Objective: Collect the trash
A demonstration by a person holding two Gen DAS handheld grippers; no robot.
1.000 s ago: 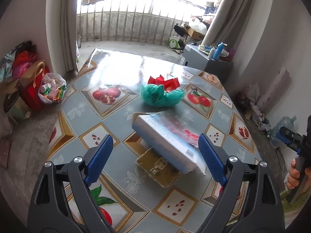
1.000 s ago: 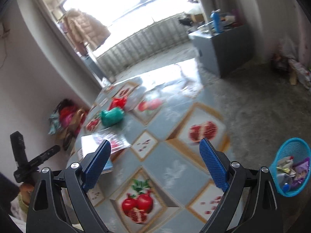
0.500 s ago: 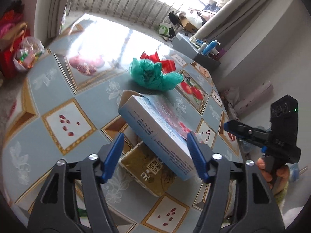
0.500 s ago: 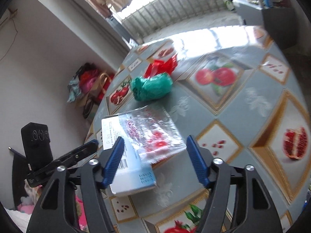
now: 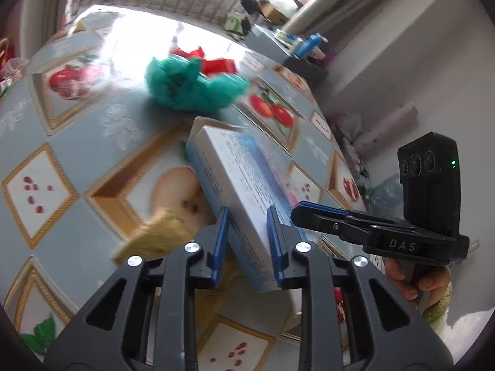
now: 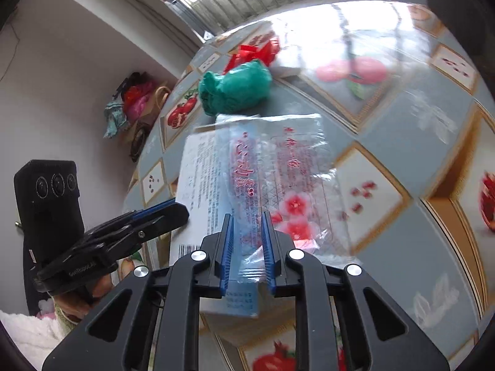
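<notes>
Both grippers are now down at the carton, where a second ago they were hanging wide above the table. The left gripper [image 5: 247, 244] is closing its jaws, and the blue pads are sitting on either side of the near end of the white and blue carton [image 5: 235, 185]; they look to be touching its sides. The right gripper [image 6: 246, 247] is closing too, with the clear printed plastic bag [image 6: 290, 185] and the carton's edge [image 6: 201, 170] between its pads.

Only the left wrist view is showing the gold packet [image 5: 154, 238] lying under the carton, partly hidden by it. Only the right wrist view is showing the red lettering and flowers printed on the plastic bag draped over the carton's top. Each view is catching the other gripper at its edge, gripped by a hand [image 5: 417, 281] in a pale sleeve.

Everything is lying on the fruit-patterned table [image 5: 62, 154]. Beyond the carton, a crumpled green bag [image 5: 191, 83] is sitting with red scraps [image 5: 216, 65] just behind it. Both grippers are pointing steeply downward at the carton from opposite sides.
</notes>
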